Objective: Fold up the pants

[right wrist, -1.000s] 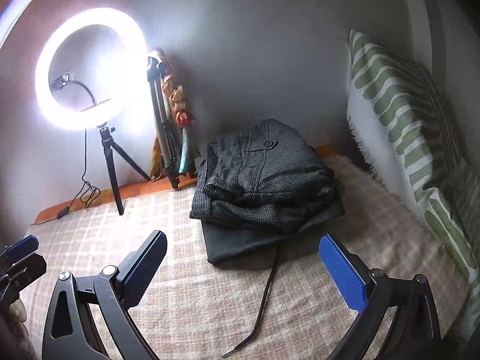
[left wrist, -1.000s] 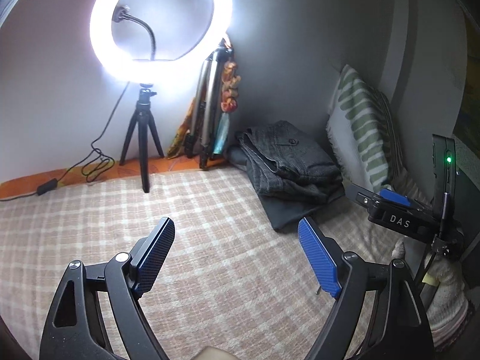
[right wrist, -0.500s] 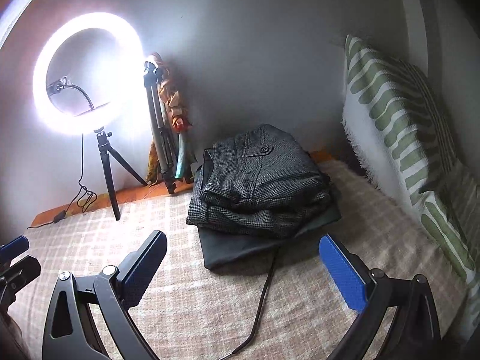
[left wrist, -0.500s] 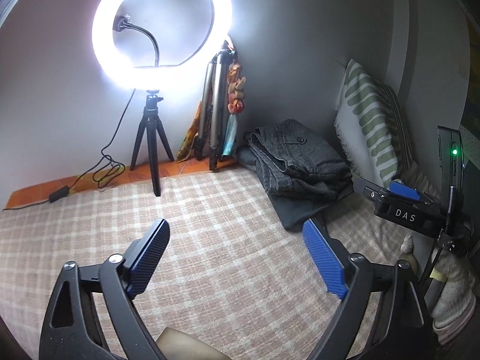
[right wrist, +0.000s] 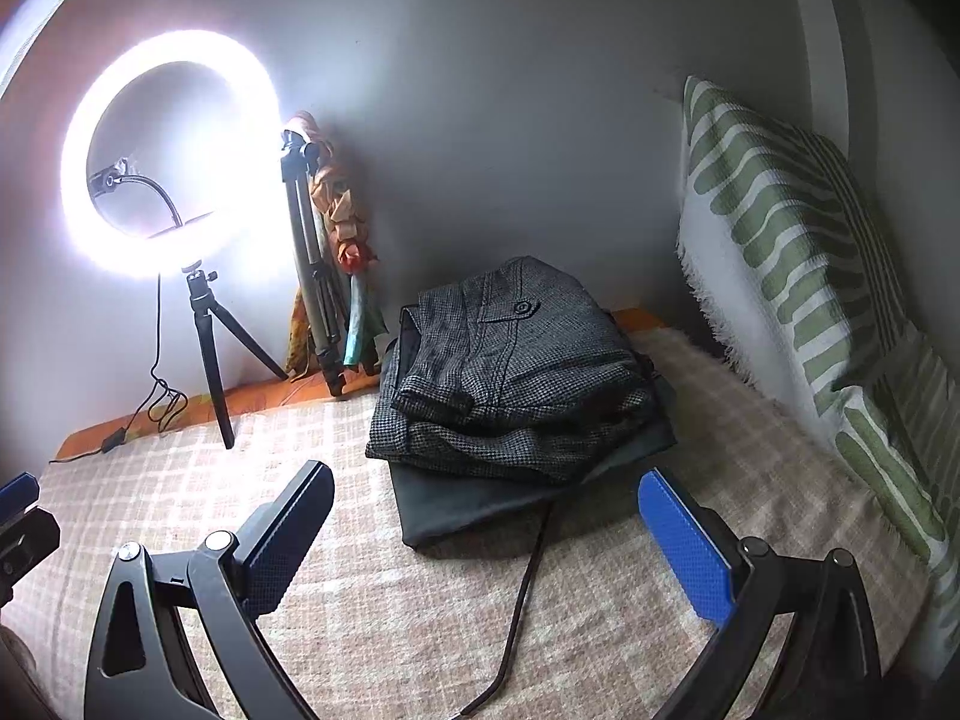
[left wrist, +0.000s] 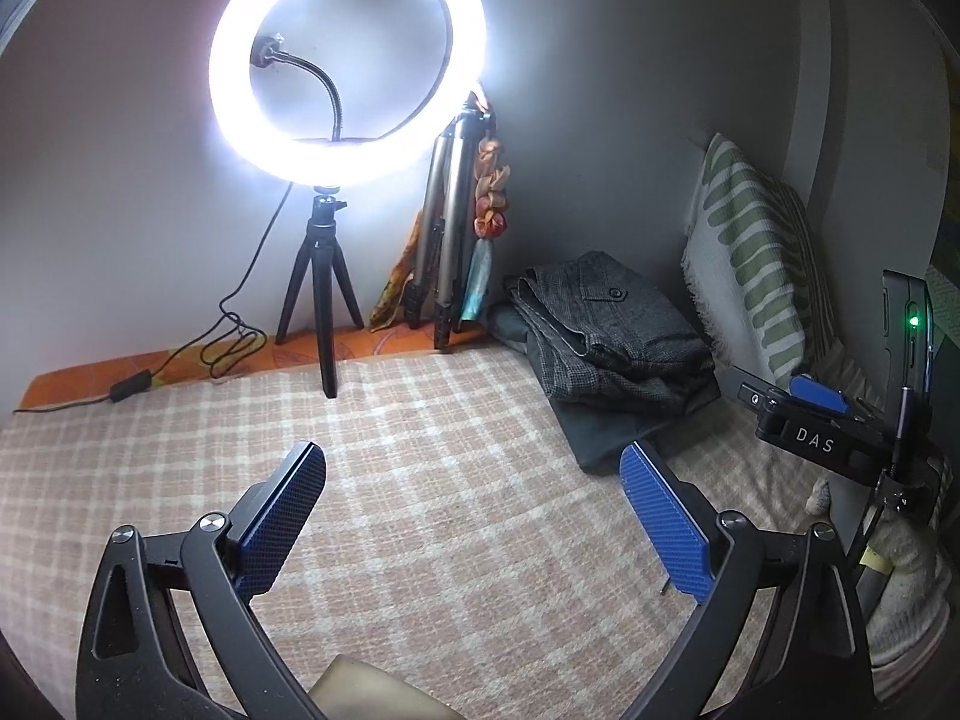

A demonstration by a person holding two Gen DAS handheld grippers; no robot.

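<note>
The grey checked pants (right wrist: 510,372) are seen already folded into a compact stack at the far side of the bed (right wrist: 420,630), near the wall corner. They rest on a darker folded cloth (right wrist: 480,510), and a striped pillow (right wrist: 798,252) leans to their right. A thin dark cord (right wrist: 522,600) trails from under the stack across the blanket toward the camera.

The left tool (left wrist: 474,516) is held above bare blanket with its jaws spread wide and nothing between them; the pants lie well apart from it, ahead and to the right. The right tool (right wrist: 486,528) is likewise spread and empty, and is aimed at the near edge of the stack without touching it. Part of the right tool's body is visible at the right of the left wrist view.

Judged from how the cloth lies, the folding itself appears finished, and the step in hand is either a release and pull-back or a final check. If any further move is called for, only a light squaring of the stack's edges seems needed, with the cord kept clear of the jaws.

A lit ring light (left wrist: 348,60) on its tripod stands by the wall.
</note>
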